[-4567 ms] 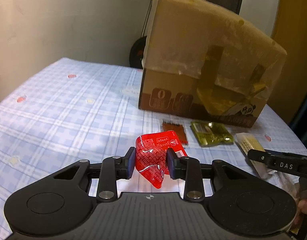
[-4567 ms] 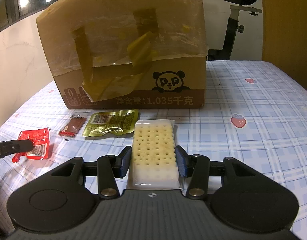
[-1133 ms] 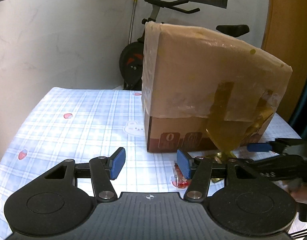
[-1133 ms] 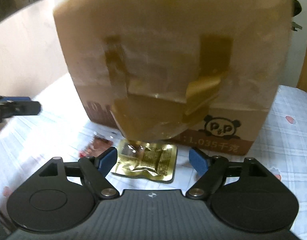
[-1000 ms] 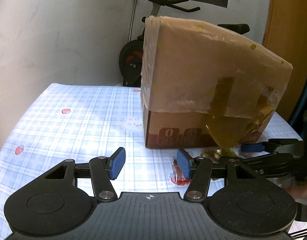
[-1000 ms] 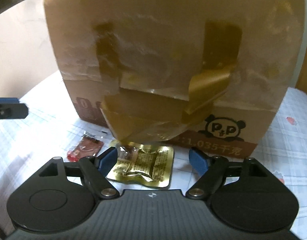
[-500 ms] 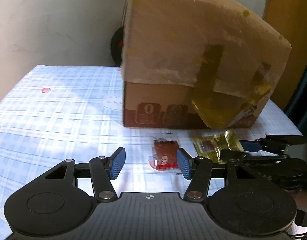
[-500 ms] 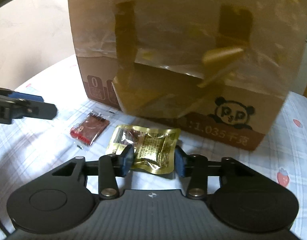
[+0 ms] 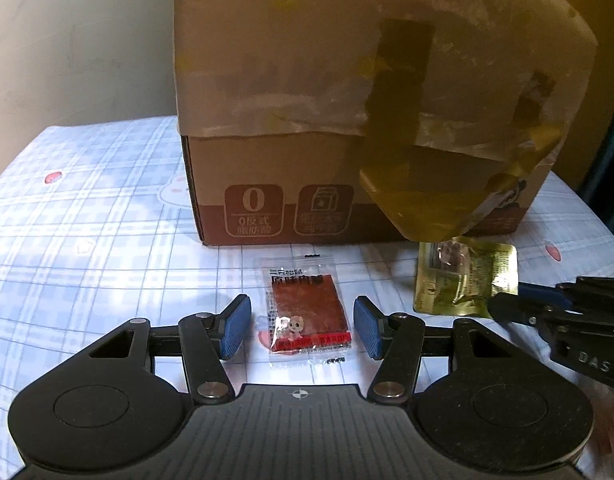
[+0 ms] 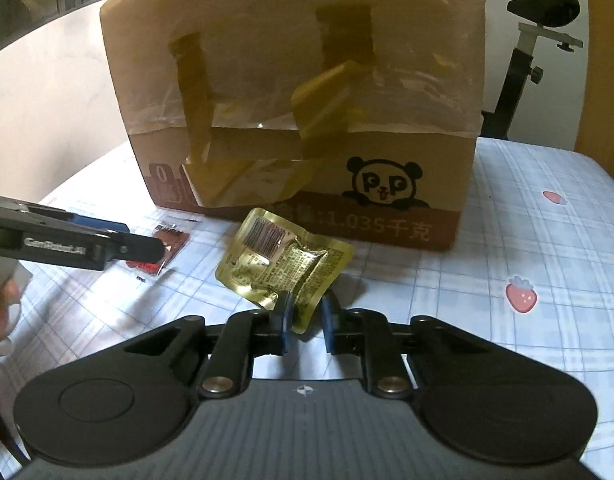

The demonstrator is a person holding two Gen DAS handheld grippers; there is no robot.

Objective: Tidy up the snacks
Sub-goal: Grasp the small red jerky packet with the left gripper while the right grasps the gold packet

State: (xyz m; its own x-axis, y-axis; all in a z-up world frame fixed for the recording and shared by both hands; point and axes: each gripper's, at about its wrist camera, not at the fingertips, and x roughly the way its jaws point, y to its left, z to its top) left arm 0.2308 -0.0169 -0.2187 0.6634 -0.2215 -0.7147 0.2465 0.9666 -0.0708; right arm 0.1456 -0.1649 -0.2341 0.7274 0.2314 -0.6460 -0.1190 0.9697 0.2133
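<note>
A clear packet with a red-brown meat slice (image 9: 307, 312) lies flat on the checked tablecloth. My left gripper (image 9: 303, 330) is open, its blue pads on either side of the packet, not touching it. A gold foil snack pouch (image 10: 285, 266) is pinched at its near corner by my right gripper (image 10: 305, 322), which is shut on it; the pouch tilts up off the cloth. The pouch also shows in the left wrist view (image 9: 465, 280), and the meat packet in the right wrist view (image 10: 167, 246). A tall cardboard box (image 9: 347, 100) stands just behind both snacks.
The box (image 10: 307, 100) carries yellow tape and a panda print. The blue checked tablecloth (image 9: 87, 240) spreads to the left and to the right (image 10: 547, 240). An exercise bike (image 10: 539, 40) stands behind the table at the right.
My right gripper has closed on the gold pouch's corner and tilted it up. My left gripper has lowered and come forward so its open pads flank the meat packet.
</note>
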